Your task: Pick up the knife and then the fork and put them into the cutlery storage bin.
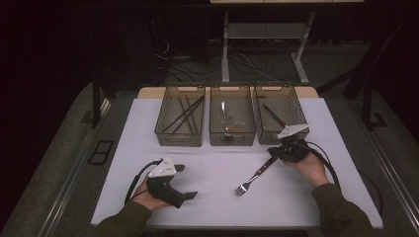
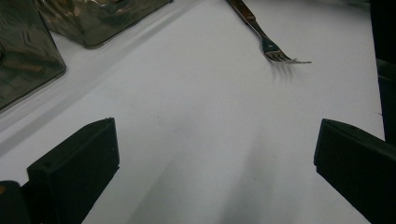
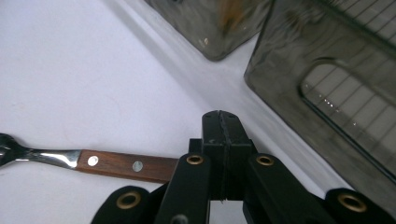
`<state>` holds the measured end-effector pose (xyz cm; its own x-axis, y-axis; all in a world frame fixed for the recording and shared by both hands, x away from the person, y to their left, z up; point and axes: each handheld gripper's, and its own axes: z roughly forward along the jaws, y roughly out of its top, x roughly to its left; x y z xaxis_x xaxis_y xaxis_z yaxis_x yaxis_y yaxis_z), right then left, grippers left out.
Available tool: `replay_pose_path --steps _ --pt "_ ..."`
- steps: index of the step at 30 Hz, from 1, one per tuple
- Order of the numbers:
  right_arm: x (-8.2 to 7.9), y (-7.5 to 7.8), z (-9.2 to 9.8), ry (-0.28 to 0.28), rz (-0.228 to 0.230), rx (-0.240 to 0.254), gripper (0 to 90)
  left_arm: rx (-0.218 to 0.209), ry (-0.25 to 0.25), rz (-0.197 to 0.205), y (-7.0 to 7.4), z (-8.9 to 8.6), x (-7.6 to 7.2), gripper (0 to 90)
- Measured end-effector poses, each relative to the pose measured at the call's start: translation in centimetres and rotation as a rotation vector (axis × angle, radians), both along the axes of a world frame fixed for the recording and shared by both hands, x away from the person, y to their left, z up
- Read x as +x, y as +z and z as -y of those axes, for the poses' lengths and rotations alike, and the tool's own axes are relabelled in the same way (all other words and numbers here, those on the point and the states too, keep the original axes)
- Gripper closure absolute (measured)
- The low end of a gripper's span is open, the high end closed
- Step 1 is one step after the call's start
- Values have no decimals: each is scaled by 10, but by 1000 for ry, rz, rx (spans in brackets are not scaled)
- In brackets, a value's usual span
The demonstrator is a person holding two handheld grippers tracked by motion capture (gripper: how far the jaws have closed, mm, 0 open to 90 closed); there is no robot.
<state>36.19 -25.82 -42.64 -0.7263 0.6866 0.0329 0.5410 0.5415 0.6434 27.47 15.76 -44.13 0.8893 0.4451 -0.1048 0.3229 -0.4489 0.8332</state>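
Note:
A fork (image 1: 252, 178) with a brown wooden handle lies flat on the white table, tines toward the front edge. In the right gripper view the fork (image 3: 112, 164) runs sideways, its handle end passing under the linkage. My right gripper (image 1: 280, 152) rests at that handle end; its jaws (image 3: 219, 116) are pressed together with nothing between them. My left gripper (image 1: 185, 181) lies near the front left, held by a hand, with its jaws wide apart. In its own view the left gripper (image 2: 217, 135) frames bare table, with the fork (image 2: 268, 44) farther off.
Three smoky translucent bins stand in a row at the back: the left bin (image 1: 179, 136) holds several dark sticks, the middle bin (image 1: 232, 136) a shiny utensil, the right bin (image 1: 269, 137) a dark-handled piece. The right bin's wall (image 3: 327, 93) stands close to my right gripper.

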Motion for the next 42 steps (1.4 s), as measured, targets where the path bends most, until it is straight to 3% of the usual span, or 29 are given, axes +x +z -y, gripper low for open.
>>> replay_pose_path --steps 7,18,42 --pt "3 -12 -8 16 -13 -96 900 -2 -5 -2 0 1 0 0" --pt "-7 -8 0 20 -27 -118 900 -2 -6 -3 0 0 0 0" --pt "-45 -3 3 97 -84 -154 900 6 -11 -4 0 1 -1 0"
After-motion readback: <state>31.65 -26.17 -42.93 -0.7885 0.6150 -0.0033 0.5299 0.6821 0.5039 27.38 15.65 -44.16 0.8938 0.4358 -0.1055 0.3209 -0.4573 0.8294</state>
